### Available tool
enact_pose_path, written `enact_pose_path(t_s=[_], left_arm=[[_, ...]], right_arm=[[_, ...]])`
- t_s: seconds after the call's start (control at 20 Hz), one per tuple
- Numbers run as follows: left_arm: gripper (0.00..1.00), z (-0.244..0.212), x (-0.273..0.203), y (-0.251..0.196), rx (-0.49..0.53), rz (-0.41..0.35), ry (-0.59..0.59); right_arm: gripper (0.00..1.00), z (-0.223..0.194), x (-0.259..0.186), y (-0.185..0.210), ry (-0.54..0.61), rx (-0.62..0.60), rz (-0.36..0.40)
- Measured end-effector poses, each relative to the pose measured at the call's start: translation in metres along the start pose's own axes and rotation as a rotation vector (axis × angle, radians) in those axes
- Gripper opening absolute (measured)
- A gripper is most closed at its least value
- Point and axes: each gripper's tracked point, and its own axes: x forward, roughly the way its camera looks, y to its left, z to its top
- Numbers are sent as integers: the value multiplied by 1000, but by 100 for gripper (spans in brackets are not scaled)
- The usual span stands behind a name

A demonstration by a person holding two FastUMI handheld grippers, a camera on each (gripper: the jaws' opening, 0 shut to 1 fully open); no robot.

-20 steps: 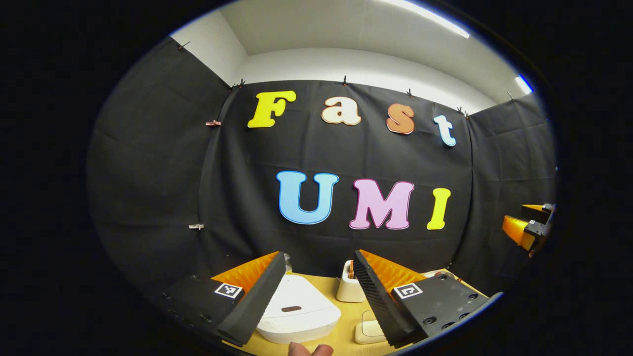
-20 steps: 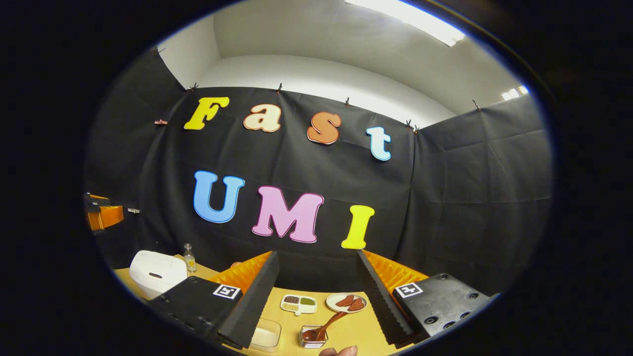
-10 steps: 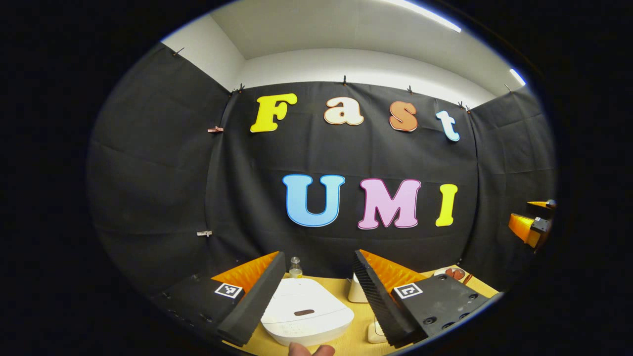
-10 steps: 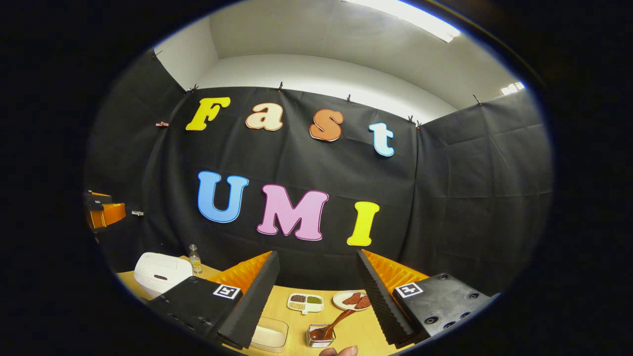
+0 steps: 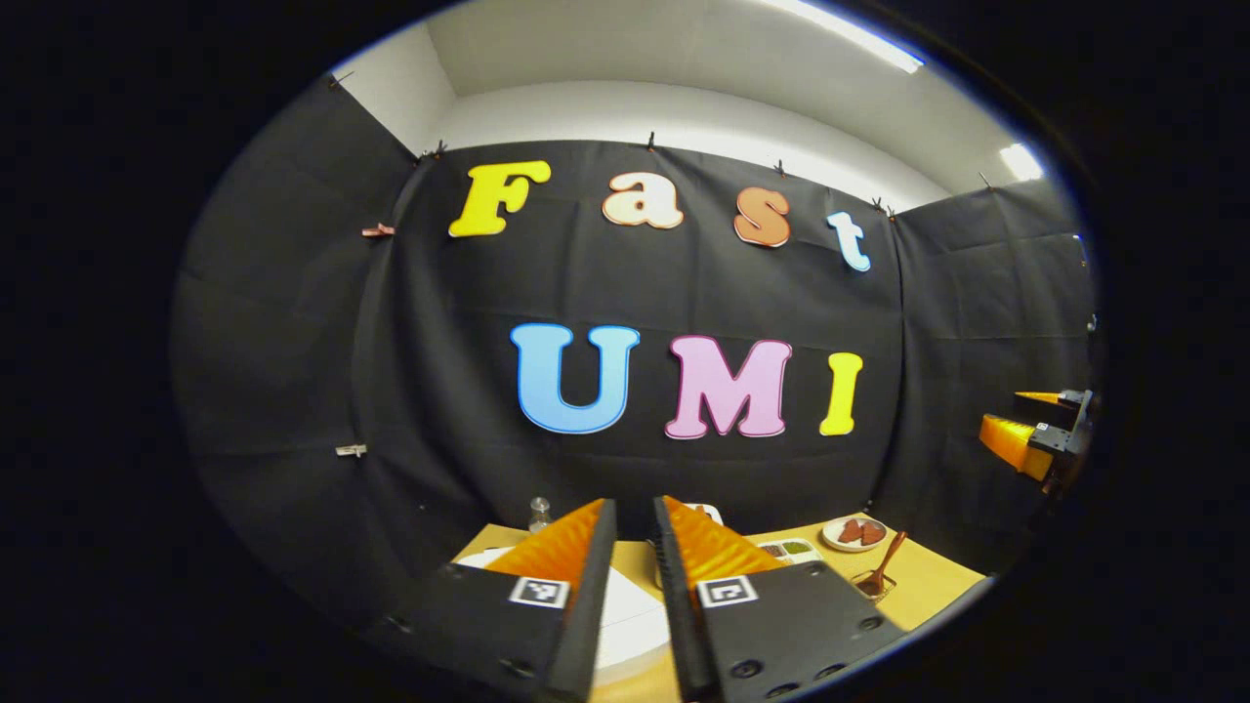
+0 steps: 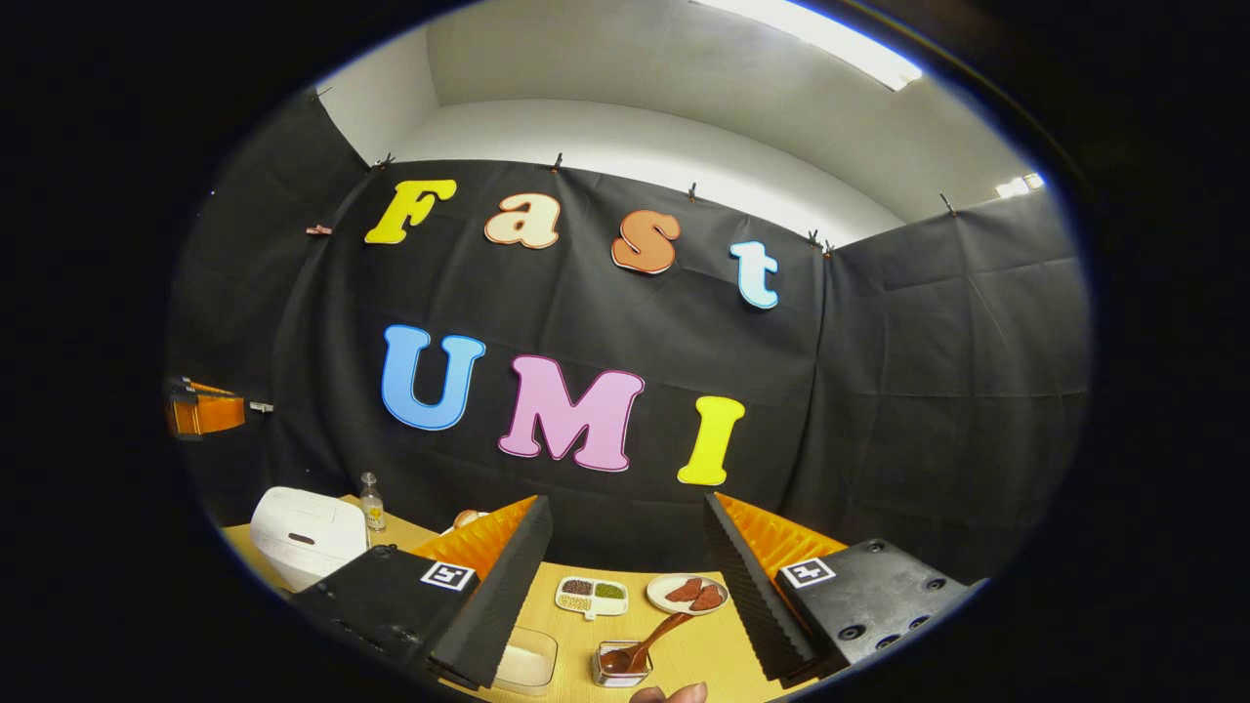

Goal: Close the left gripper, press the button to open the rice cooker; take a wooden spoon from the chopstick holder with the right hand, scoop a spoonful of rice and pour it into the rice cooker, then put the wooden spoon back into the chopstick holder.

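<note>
The white rice cooker (image 5: 625, 625) lies low under my left gripper (image 5: 635, 510), lid down, mostly covered by the fingers. That gripper's orange-backed fingers (image 5: 584, 586) stand almost together with nothing between them. In the right gripper view the rice cooker (image 6: 308, 535) sits at the table's left end, its dark button on top. My right gripper (image 6: 625, 503) hangs open and empty above the table's middle. A cream top, perhaps the chopstick holder (image 6: 467, 516), peeks from behind its left finger. Each gripper appears at the edge of the other's view: left (image 6: 200, 412), right (image 5: 1030, 444).
On the wooden table (image 6: 703, 654) are a small bottle (image 6: 370, 502), a divided dish of grains (image 6: 591, 597), a plate with reddish pieces (image 6: 688, 593), a brown spoon (image 6: 652, 637) resting in a small glass box (image 6: 613, 666), and a clear tub of rice (image 6: 527, 664). A fingertip (image 6: 669, 694) shows below.
The left gripper's fingers have come together from wide open, and it has moved over the rice cooker. The right gripper has stayed open and barely shifted.
</note>
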Motion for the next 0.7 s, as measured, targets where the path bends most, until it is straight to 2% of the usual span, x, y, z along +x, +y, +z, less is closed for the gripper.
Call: enact_pose_path(t_s=[0.05, 0.1, 0.2, 0.3, 0.45, 0.6, 0.7], left_arm=[[19, -10, 7, -1, -3, -41, 32], [10, -19, 11, -1, -9, -93, 74], [7, -45, 28, 6, -15, -157, 173], [7, -81, 45, 37, -24, -133, 326], [7, -143, 65, 56, -162, -154, 573], [7, -182, 83, 66, -248, -140, 683], [7, -198, 90, 72, -245, -124, 729]], right_arm=[[97, -1, 1, 0, 3, -1, -3], [97, -3, 2, -1, 6, -1, -4], [97, -6, 2, -3, 12, -9, -12], [97, -10, 0, -6, 19, -25, -17], [97, -14, -1, -15, 28, -46, -36], [98, -18, -3, -25, 38, -45, -56], [98, -24, -4, -31, 50, -49, -66]])
